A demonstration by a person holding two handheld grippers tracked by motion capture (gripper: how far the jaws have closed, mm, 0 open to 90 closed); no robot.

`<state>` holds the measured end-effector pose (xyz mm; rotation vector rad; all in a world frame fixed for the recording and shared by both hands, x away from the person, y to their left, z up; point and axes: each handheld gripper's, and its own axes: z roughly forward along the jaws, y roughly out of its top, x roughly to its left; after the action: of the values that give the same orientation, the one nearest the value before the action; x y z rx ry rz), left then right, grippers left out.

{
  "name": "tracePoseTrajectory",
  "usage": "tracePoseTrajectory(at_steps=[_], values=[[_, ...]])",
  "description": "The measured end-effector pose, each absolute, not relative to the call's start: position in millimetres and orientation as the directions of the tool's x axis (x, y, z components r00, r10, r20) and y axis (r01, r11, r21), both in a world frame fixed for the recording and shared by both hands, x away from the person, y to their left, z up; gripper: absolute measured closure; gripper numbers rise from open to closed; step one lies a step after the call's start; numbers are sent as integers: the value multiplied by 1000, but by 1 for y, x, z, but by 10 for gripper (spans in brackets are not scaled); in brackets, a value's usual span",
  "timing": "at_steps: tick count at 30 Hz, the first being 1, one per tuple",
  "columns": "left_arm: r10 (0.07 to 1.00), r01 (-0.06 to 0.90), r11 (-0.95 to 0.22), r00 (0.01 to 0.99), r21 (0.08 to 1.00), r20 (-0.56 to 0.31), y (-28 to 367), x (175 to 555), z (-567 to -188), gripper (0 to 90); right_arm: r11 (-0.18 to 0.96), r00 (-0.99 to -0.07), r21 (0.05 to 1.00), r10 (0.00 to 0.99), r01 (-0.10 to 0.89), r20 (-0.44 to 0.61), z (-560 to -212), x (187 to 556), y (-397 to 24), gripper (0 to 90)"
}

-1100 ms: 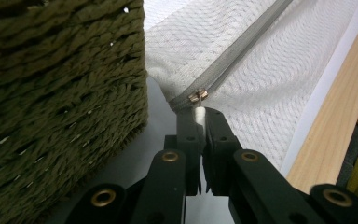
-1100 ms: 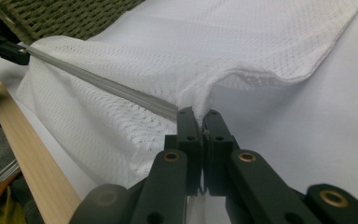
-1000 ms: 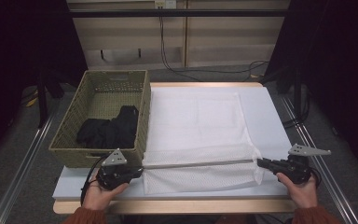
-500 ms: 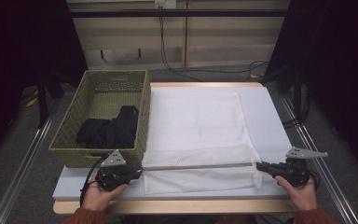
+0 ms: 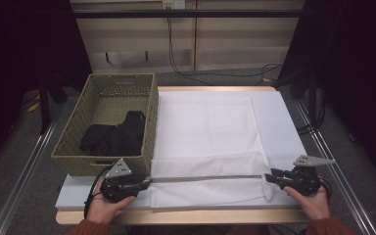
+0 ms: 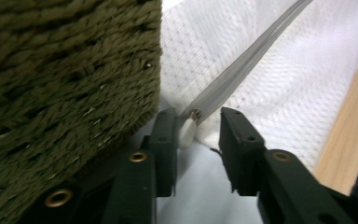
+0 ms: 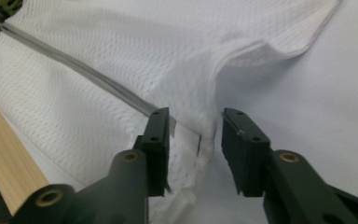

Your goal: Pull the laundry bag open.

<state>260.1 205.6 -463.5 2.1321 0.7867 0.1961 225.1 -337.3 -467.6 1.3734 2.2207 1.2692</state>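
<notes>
A white mesh bag (image 5: 205, 132) lies flat on the table, its front part folded along a grey zipper (image 5: 205, 178). My left gripper (image 5: 147, 182) sits at the zipper's left end and my right gripper (image 5: 269, 177) at its right end. In the left gripper view the jaws of my left gripper (image 6: 198, 128) have just been opening; the white zipper pull (image 6: 186, 133) lies between them, unpressed. In the right gripper view the jaws of my right gripper (image 7: 196, 126) have also just been opening, with the bag's corner (image 7: 191, 144) and the zipper's end (image 7: 74, 65) loose in the gap.
A woven olive basket (image 5: 103, 161) stands on the table's left side, close behind my left gripper, with a black cloth (image 5: 112, 137) inside. Its wall (image 6: 65, 70) is right beside my left jaw. The wooden front edge (image 5: 186, 215) runs just before both hands.
Both hands stay at the zipper's ends. The right gripper has drifted slightly toward the front edge, and the zipper rests on the bag rather than being held taut.
</notes>
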Motion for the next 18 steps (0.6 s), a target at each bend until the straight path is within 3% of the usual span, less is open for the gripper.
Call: tracePoseTrajectory(at_steps=[4,6,8,10,13,15,18], values=[[608,452,-418,784,788,-127,208,253,-458,527,154,-520,803,827,576,214,-460,223,-342,490],[621,455,-401,773,795,-130,208,249,-456,428,141,-517,817,830,560,211,-455,223,-342,472],[620,440,-385,775,812,-126,210,246,-454,418,144,-539,827,816,543,212,-450,223,-339,456],[619,439,-375,774,816,-132,210,245,-453,342,153,-552,831,807,535,207,-448,223,-336,451],[605,421,-353,784,836,-140,209,238,-450,330,201,-610,826,766,526,203,-446,228,-317,444],[605,412,-337,783,847,-141,210,235,-449,250,226,-633,819,748,528,202,-448,231,-308,452],[618,412,-328,774,850,-137,213,234,-449,247,254,-662,812,721,526,204,-449,235,-295,454]])
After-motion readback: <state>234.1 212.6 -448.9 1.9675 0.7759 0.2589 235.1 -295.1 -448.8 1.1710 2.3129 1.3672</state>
